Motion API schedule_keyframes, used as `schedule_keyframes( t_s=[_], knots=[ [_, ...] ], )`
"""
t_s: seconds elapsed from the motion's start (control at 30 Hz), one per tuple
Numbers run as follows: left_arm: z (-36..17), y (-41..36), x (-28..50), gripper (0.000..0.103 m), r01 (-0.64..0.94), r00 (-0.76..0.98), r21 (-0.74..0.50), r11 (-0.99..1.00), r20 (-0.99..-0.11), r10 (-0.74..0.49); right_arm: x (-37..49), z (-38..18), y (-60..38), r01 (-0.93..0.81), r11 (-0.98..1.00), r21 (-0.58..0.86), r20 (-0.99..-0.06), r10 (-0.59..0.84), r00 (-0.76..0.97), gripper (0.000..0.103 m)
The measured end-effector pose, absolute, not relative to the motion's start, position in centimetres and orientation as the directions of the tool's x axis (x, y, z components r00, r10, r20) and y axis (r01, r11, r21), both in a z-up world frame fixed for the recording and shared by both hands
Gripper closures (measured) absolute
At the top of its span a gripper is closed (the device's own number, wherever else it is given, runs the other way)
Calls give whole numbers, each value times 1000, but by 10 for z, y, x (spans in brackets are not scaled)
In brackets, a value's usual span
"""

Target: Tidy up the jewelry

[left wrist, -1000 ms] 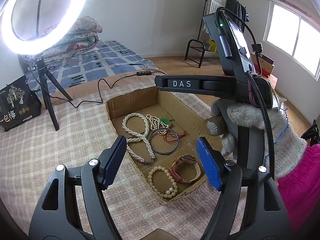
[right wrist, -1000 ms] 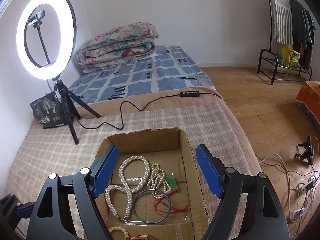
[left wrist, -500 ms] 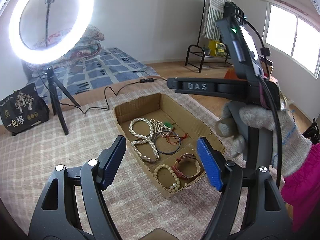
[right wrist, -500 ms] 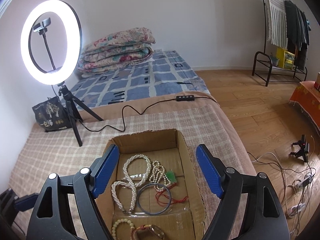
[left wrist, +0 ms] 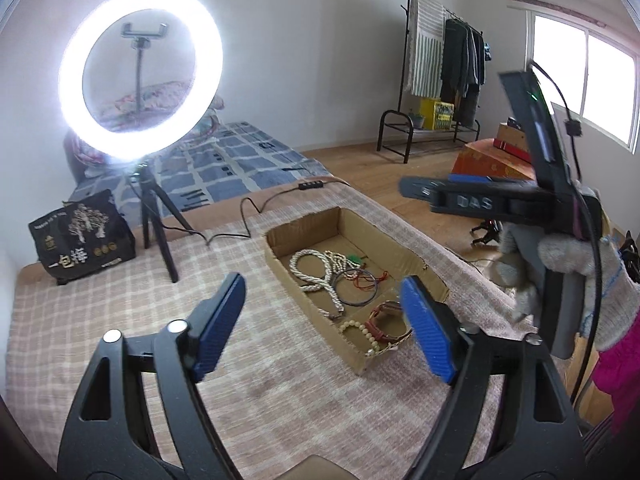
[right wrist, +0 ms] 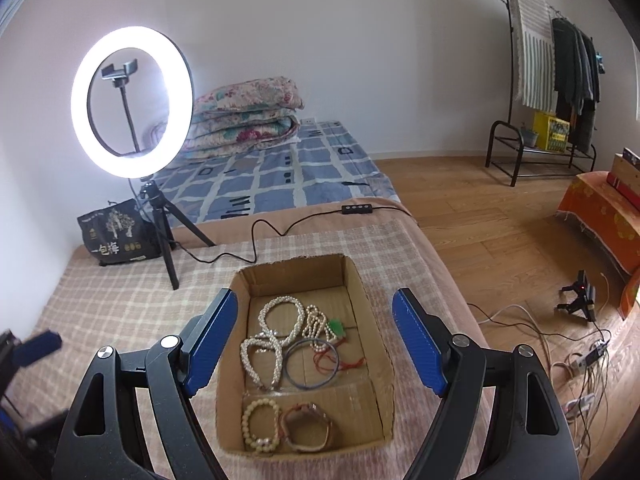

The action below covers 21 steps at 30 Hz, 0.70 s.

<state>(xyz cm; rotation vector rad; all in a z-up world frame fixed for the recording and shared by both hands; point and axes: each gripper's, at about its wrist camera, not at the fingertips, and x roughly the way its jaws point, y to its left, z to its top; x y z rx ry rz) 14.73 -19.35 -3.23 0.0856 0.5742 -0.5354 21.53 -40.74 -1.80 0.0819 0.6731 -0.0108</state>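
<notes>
Both grippers hovering wide open, holding nothing.
Could snag tangled pearl necklaces at 12 o'clock in the cardboard box.

1 cardboard box, 2 compartments. Far compartment, ahead of the right hand-held gripper: 2 white pearl strands, 1 dark bangle, 1 red cord w/ green pendant. Near compartment: 1 cream bead bracelet, 1 watch. Approx. 6 pcs total.

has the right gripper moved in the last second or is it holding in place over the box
Yes. The right gripper has pulled back and up: the cardboard box now shows whole, including the beaded bracelet.
</notes>
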Motion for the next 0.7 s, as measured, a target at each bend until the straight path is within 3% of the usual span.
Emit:
schedule_keyframes(
  t_s=[0.2, 0.33, 0.7],
  knots=[
    [-19, -167, 133, 17, 487, 728, -74, 870, -516, -451, 180, -5, -401, 60, 997, 42, -606, -22, 795, 23],
    [-11, -155, 124, 7, 475, 744, -74, 877, -499, -445, 160, 0, -395, 74, 997, 23, -594, -46, 803, 22],
    [1, -140, 102, 1, 458, 785, -18, 889, -462, -413, 114, 1, -381, 72, 997, 38, -569, -38, 822, 21]
  ],
)
